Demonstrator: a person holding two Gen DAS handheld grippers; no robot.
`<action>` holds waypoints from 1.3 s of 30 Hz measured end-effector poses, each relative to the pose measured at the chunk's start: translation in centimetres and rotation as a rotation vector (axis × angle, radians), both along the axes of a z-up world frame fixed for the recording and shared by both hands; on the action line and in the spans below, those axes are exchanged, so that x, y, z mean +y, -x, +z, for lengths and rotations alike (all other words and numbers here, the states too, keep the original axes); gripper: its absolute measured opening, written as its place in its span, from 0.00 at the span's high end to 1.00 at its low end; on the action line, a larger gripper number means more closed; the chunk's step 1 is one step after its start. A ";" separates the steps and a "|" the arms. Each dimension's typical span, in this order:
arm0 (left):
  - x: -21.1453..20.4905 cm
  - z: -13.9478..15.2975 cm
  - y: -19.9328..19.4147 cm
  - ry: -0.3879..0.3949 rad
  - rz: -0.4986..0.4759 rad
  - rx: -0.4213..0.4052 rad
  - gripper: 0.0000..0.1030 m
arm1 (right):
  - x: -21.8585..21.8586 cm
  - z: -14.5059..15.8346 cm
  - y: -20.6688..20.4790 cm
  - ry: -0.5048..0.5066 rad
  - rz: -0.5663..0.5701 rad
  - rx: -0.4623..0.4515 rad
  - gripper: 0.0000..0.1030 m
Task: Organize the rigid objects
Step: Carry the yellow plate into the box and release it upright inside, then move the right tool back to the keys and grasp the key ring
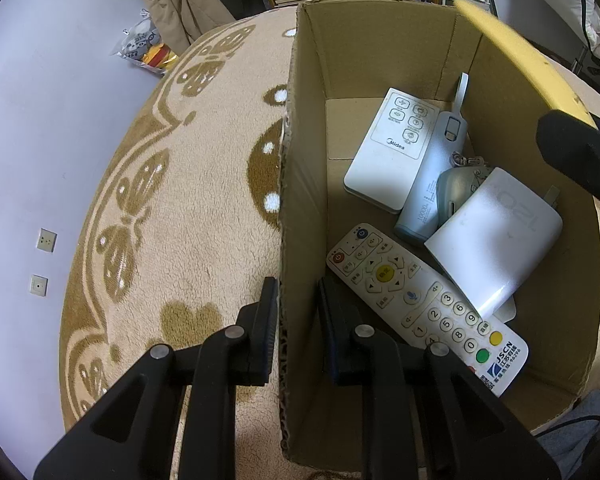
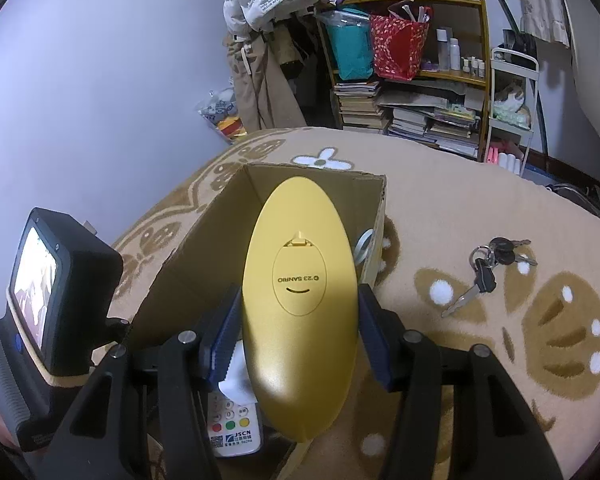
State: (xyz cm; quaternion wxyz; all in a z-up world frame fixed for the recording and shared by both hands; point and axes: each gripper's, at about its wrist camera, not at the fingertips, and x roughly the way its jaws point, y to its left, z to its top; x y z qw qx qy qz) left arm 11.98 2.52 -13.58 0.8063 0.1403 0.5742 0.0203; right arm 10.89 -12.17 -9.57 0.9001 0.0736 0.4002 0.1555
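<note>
Nearest in the left wrist view, the left gripper point(image 1: 298, 320) is being kept narrow, its jaws straddling the near left wall of the cardboard box point(image 1: 288, 184), one finger outside and one inside, so the box is apparently being steadied on the patterned blanket point(image 1: 204, 240). Just inside that wall a white keypad remote point(image 1: 424, 300) is lying on the box floor, partly overlapped by a white charger block point(image 1: 496, 236); beyond these, a pale blue power bank point(image 1: 432, 184) and a white Midea remote point(image 1: 392, 152) are resting toward the far end. In the right wrist view, the right gripper point(image 2: 298, 320) is being held half-wide around a yellow oval device point(image 2: 300, 292), both pads being pressed on its long sides at the widest part. The device is being carried above the open box, pointing toward its far wall. It is judged to be a hollow, rigid plastic shell, light but smooth and curved, so slipping along the taper is being risked; a hold across the widest middle, as here, is judged safest, and a gentle lowering is advised because the battery cover could be knocked loose. Farther right on the blanket, well apart from the box, a bunch of keys point(image 2: 488, 268) is lying not yet collected.
</note>
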 end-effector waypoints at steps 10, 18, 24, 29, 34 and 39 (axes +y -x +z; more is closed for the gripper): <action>0.0 0.0 0.0 -0.002 0.001 -0.001 0.81 | 0.5 0.3 0.1 -0.012 0.011 -0.010 0.36; 0.0 -0.1 0.0 -0.003 0.000 0.000 0.80 | -2.4 1.0 -0.3 0.006 -0.094 -0.041 0.15; -0.1 -0.3 0.0 -0.008 -0.004 -0.001 0.80 | -6.2 0.7 -1.9 0.033 -0.221 -0.036 0.14; -0.1 -0.3 0.0 -0.010 -0.003 -0.002 0.80 | -9.5 -0.8 -4.9 0.063 -0.299 0.008 0.14; -0.1 -0.4 -0.1 -0.008 0.000 -0.002 0.80 | -12.2 -3.4 -7.8 0.089 -0.349 0.098 0.14; -0.4 -0.5 -0.2 -0.016 -0.002 -0.002 0.80 | -14.0 -6.3 -10.5 0.119 -0.380 0.176 0.14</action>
